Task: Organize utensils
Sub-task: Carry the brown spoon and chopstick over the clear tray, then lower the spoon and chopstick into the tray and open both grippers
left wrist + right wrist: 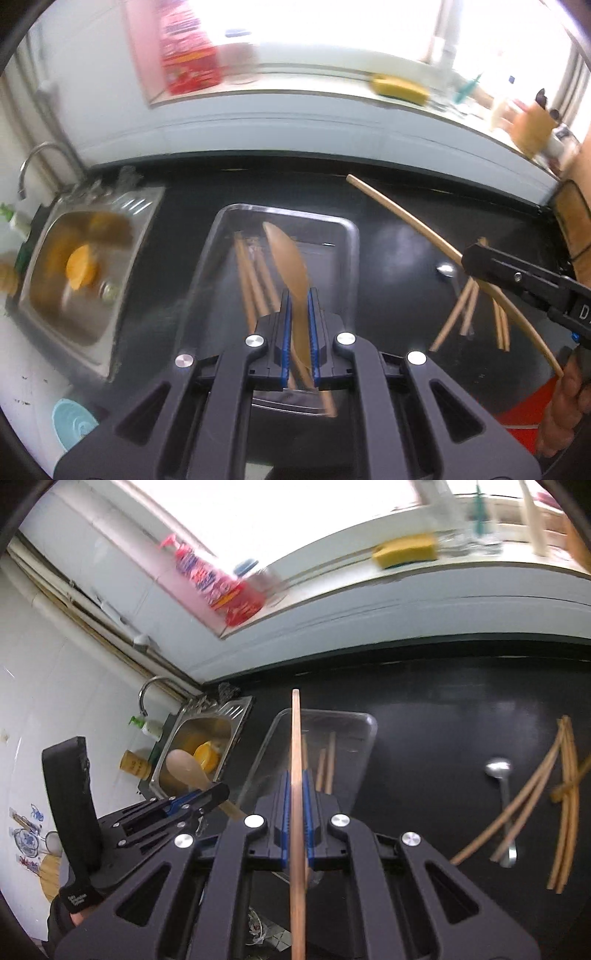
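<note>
Nearest the left wrist camera, the left gripper (299, 295) is clamped on a wooden spoon (286, 258) — its blue pads (313, 325) press the handle, and the bowl sticks out forward above a clear plastic tray (351, 236). The right gripper (295, 779) is closed on a single long chopstick (296, 794), which runs straight out between its pads and over the tray's near rim. Inside the tray lie a few chopsticks (251, 280), lengthwise along the bottom. The tray sits on a black counter (424, 738). To its right, well apart, a loose pile of chopsticks (565, 775) lies crossed on the counter, with a metal spoon (500, 775) just beside it. Left of the tray is a steel sink (92, 258) holding something orange, blurred. Farther back, on the windowsill — a yellow sponge (404, 552) and a red bottle (225, 587).
</note>
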Motion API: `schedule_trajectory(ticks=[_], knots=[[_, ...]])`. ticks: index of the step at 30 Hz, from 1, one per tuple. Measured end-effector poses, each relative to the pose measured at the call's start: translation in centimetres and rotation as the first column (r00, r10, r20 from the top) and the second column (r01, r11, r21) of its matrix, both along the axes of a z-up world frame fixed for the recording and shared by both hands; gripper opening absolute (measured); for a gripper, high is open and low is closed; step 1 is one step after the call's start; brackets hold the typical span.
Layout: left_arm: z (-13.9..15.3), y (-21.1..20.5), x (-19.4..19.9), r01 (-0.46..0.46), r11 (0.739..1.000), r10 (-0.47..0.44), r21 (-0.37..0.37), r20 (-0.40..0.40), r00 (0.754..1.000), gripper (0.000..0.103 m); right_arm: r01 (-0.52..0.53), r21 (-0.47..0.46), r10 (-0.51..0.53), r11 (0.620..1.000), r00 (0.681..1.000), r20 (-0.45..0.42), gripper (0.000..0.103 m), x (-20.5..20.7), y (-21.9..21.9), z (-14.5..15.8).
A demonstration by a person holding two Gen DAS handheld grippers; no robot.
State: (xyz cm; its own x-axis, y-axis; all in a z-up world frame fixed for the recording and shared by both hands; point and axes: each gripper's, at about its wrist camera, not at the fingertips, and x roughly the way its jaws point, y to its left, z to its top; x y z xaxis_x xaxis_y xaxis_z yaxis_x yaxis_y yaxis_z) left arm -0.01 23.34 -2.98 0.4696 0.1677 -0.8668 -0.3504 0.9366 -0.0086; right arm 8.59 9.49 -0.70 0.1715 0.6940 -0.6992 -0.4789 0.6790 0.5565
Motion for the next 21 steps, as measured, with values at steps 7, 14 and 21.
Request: schedule_trajectory(ticks=[7, 14, 21], knots=[[-3.5, 4.6, 1.0, 0.003, 0.999, -0.004, -0.040, -0.016, 1.000, 0.008, 0.017, -0.054, -0.020, 0.998, 0.998, -0.057, 0.007, 0.2, 6.0, -4.5], [-7.9, 6.5, 3.2, 0.020, 0.997, -0.026, -0.076, -0.087, 0.996, 0.008, 0.078, -0.082, -0.088, 0.994, 0.988, -0.128, 0.007, 1.5, 8.2, -8.8], [-9.9, 7.4, 4.5, 0.047, 0.996, -0.056, -0.078, -0.112, 0.992, 0.010, 0.063, -0.068, -0.078, 0.996, 0.970, -0.232, 0.008, 3.0, 9.5, -11.8]])
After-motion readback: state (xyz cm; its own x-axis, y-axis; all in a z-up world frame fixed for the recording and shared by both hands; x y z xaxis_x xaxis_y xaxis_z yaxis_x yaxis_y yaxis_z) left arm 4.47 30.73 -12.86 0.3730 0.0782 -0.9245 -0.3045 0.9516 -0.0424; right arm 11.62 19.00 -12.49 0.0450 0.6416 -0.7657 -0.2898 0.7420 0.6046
